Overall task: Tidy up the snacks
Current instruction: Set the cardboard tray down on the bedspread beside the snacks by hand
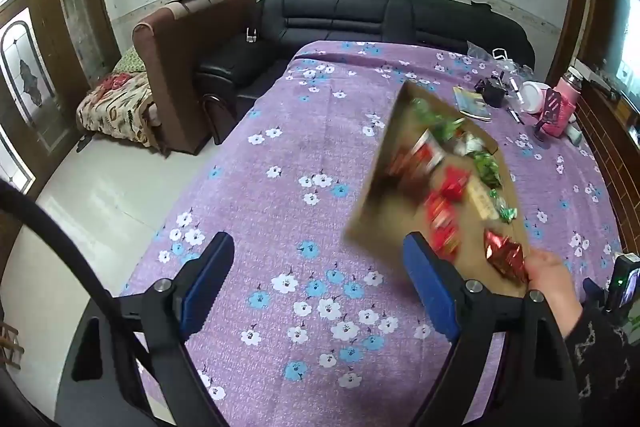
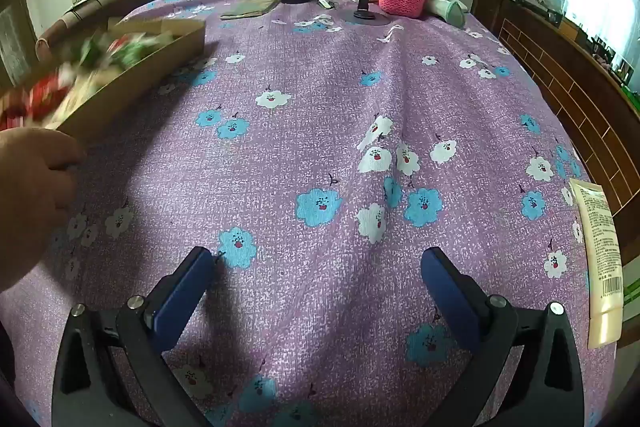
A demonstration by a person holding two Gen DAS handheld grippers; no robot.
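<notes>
Left tool (image 1: 318, 285): blue-padded fingers spread wide, nothing between them, hovering over the tabletop covered in a purple cloth with blue and white flowers (image 1: 280, 187). Right tool (image 2: 318, 293): likewise wide open and empty, low over the same cloth. Shallow brown cardboard tray of wrapped snacks (image 1: 372, 195) sits ahead and right of the left tool, and far ahead-left of the right tool; it looks tipped and motion-blurred. A bare hand (image 1: 554, 281) grips its near corner, just right of the left tool's right finger. Contents: red, green and silver foil-wrapped candies (image 1: 444, 215), loose, blurred, apparently sliding. Judgement: task barely under way, neither tool engaged. Risks: with the tray tilted, loose candies could spill over the low wall onto the cloth or off the tabletop edge. The tray's edge passes close to the left tool's right finger; a bump there could jolt it. Cloth is rucked ahead of the right tool, so small wrappers may lodge in folds. Foil is slick and crinkly, so pinches may slip.
</notes>
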